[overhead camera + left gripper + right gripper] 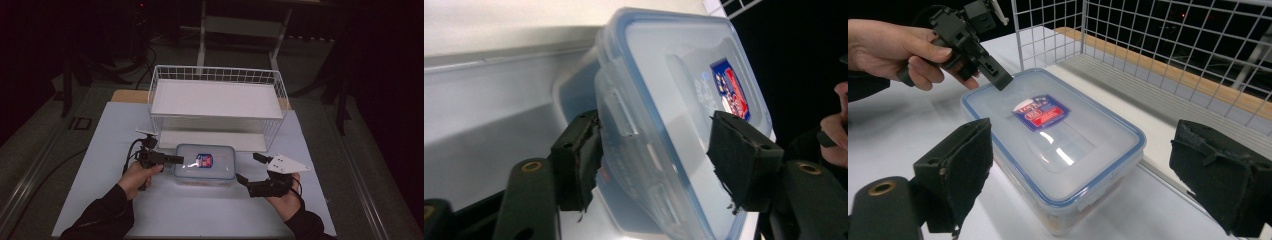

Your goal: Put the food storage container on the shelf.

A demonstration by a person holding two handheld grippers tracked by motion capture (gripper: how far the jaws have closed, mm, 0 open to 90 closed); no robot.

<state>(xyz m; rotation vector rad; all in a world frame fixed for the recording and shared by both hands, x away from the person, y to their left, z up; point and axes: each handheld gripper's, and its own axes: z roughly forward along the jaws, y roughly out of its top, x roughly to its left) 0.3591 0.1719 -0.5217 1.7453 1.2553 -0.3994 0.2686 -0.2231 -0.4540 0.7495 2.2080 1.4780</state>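
At frame centre, on worktop [200,210] before wire basket [215,102]: lidded container [205,163]. My left tool [654,160] pinching its end latch; right tool [1088,185] spread, short of opposite end. Step: gripping box. Next, likely: right tool closes on its end.

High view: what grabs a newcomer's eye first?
The clear lidded container with a blue seal and a red-and-blue label sits mid-table, just in front of the white wire basket. The left gripper has its fingers clamped on the container's end, over a lid clasp. The right gripper waits open at the opposite end, short of contact.
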